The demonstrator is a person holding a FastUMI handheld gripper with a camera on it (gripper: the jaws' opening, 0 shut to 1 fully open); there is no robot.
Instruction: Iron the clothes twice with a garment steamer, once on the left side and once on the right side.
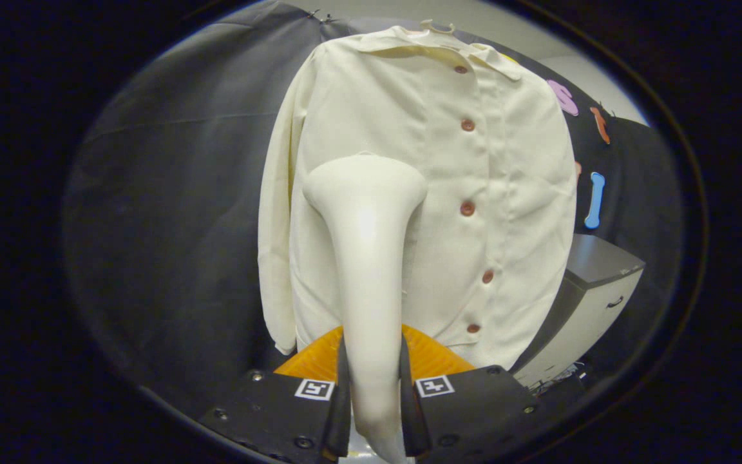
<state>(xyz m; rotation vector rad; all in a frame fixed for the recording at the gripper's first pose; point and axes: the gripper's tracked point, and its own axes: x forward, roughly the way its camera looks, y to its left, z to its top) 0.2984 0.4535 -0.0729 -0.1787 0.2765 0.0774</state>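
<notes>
A cream button-up shirt (506,193) hangs on a hanger against the black cloth wall, with a row of reddish buttons (467,208) down its front. My gripper (374,386) is shut on the neck of a white garment steamer (364,258), both fingers pressing its sides. The steamer rises from between the fingers, and its wide head (364,183) sits in front of the shirt's left half, left of the button row. Whether the head touches the cloth is not clear.
A grey and white cabinet (593,290) with a dark handle stands at the right, just past the shirt's lower edge. Black cloth (171,193) covers the wall to the left of the shirt.
</notes>
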